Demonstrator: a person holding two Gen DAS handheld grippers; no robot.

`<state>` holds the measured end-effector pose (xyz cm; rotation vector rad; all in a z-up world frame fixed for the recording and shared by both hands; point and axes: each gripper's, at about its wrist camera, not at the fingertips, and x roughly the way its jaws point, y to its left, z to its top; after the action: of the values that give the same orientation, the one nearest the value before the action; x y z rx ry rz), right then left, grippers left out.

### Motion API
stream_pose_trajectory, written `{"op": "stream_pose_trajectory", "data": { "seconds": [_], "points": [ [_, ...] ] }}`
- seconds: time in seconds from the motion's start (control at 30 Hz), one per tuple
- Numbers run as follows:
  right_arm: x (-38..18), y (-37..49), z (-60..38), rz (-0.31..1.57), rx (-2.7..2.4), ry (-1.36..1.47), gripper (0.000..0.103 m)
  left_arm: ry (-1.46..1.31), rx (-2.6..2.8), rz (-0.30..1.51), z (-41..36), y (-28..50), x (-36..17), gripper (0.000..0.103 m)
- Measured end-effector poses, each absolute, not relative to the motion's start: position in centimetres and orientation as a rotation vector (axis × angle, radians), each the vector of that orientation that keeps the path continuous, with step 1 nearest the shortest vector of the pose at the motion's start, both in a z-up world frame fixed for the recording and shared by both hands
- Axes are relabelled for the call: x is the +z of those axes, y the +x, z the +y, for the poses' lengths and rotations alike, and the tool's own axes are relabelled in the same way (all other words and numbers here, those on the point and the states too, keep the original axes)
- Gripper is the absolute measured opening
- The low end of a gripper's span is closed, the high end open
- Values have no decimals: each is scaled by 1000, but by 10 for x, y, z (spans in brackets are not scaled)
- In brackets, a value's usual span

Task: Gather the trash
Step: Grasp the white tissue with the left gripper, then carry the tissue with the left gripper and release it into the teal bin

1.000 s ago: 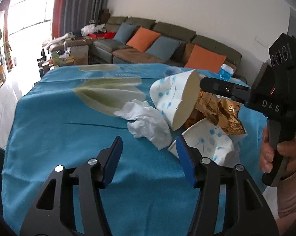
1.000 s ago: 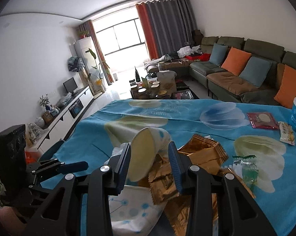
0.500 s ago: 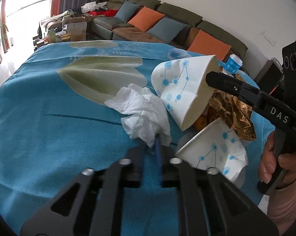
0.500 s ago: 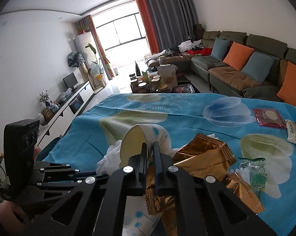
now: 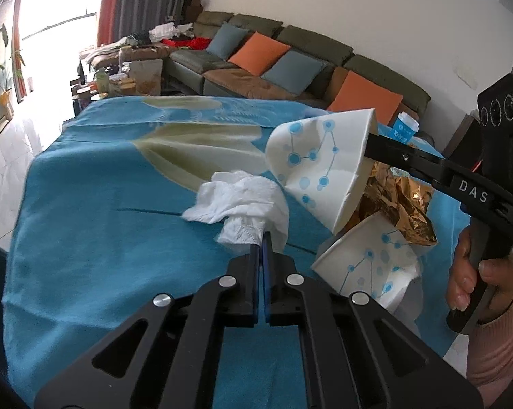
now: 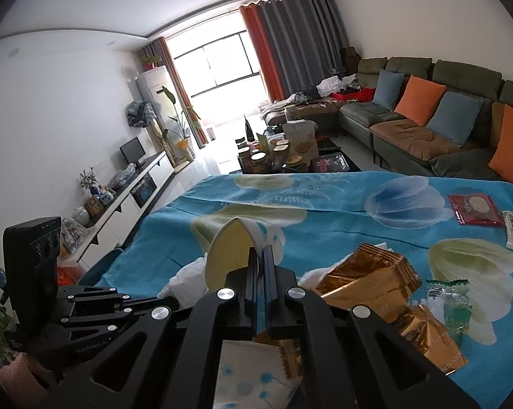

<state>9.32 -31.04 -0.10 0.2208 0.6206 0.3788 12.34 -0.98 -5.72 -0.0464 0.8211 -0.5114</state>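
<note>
Living-room table under a blue floral cloth [image 5: 96, 204] — trash in both grippers.

Two paper cups show: one, flattened at the rim, is pinched by the right gripper [image 6: 261, 255] and held tilted above the cloth [image 5: 321, 167]; the other paper cup [image 5: 365, 266] lies on its side just beneath it. One crumpled white tissue [image 5: 242, 201] is clamped in the closed jaws of the left gripper [image 5: 261, 242], beside the lifted cup. Gold foil wrappers [image 6: 368, 279] — at least two — sit piled right of the cups. Farther right lie one red packet [image 6: 474, 208] and one clear wrapper [image 6: 450, 303]. Behind, a sofa [image 6: 426, 129] carries four cushions, two orange and two blue.
</note>
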Motion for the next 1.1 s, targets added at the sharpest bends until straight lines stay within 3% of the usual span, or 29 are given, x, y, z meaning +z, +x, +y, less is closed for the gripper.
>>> {"op": "stream_pose_trajectory", "data": {
  "seconds": [1.1],
  "points": [
    [18, 78, -226, 620, 630, 220, 2, -86, -356, 688, 113, 31, -18, 2]
  ]
}}
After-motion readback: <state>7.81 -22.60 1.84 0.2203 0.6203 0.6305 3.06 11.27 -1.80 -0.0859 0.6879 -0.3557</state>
